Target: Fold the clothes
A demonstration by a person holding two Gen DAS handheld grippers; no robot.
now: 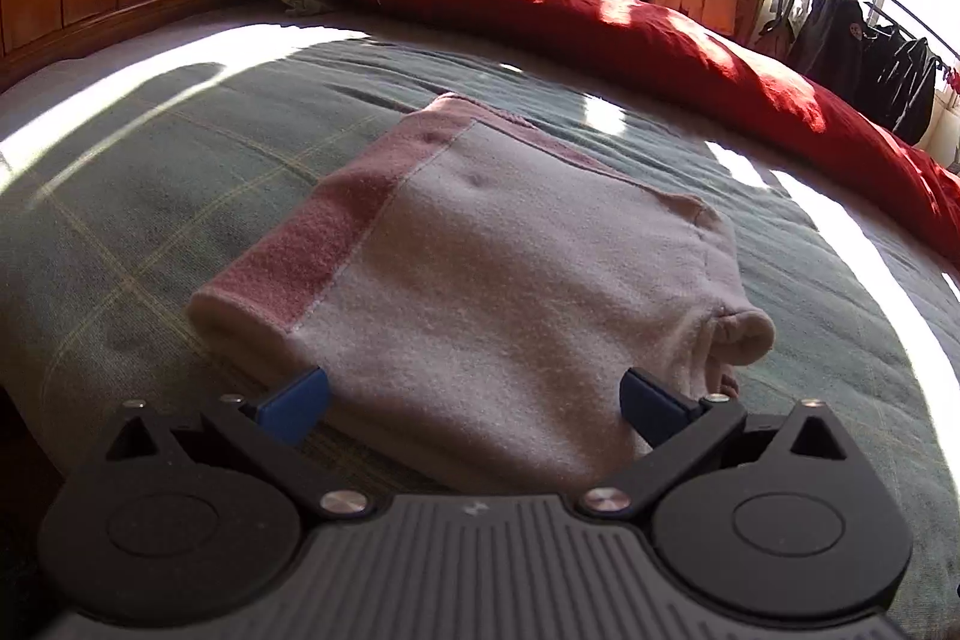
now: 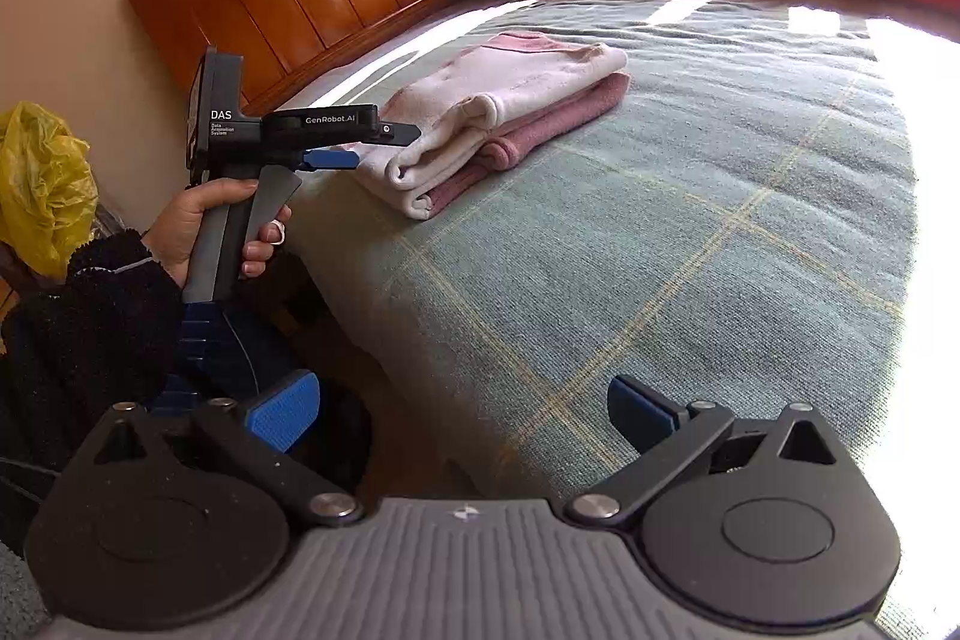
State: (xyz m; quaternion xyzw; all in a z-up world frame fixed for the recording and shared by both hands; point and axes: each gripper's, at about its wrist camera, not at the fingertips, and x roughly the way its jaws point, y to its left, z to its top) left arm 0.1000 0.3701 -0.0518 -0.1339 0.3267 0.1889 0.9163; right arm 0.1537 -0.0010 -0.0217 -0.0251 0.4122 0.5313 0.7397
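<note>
White "GenRobot.AI" lettering [image 2: 330,120] — left claw [image 2: 360,147]

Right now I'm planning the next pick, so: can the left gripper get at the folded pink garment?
Probably yes. The left gripper is open right at the near edge of the folded pink garment, with nothing between them on the bed.

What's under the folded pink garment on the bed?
The folded pink garment lies on the green plaid blanket. Its darker pink layers show beneath the pale top layer; anything between garment and blanket is covered.
</note>
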